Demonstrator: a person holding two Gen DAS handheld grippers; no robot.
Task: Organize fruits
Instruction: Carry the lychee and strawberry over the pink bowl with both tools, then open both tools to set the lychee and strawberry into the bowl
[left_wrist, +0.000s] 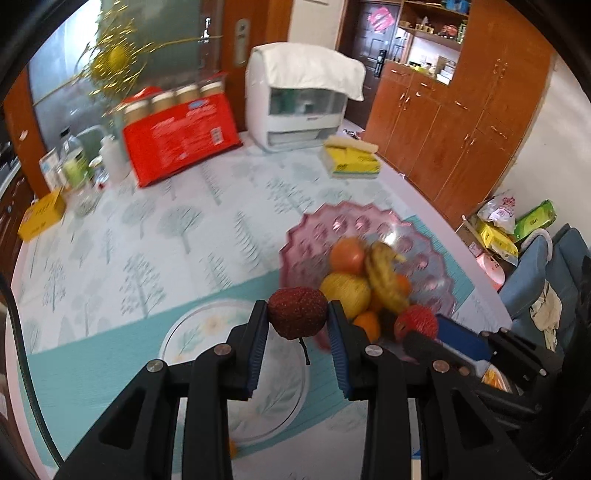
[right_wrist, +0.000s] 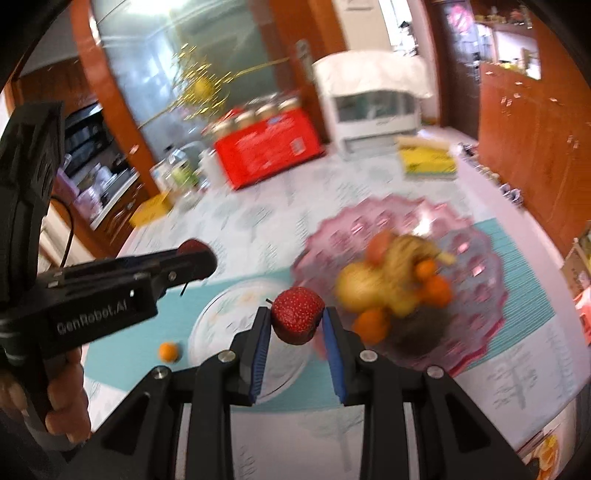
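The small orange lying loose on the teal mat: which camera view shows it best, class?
The right wrist view: the small orange lies in plain sight on the teal mat, left of the white plate. In the left wrist view only a sliver of orange peeks beside the left gripper's finger.

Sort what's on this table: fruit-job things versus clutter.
Job: left gripper on dark red fruit; right gripper on bright red fruit; pink bowl; white plate; small orange.
Clutter: red pack; tissue packs; white appliance.
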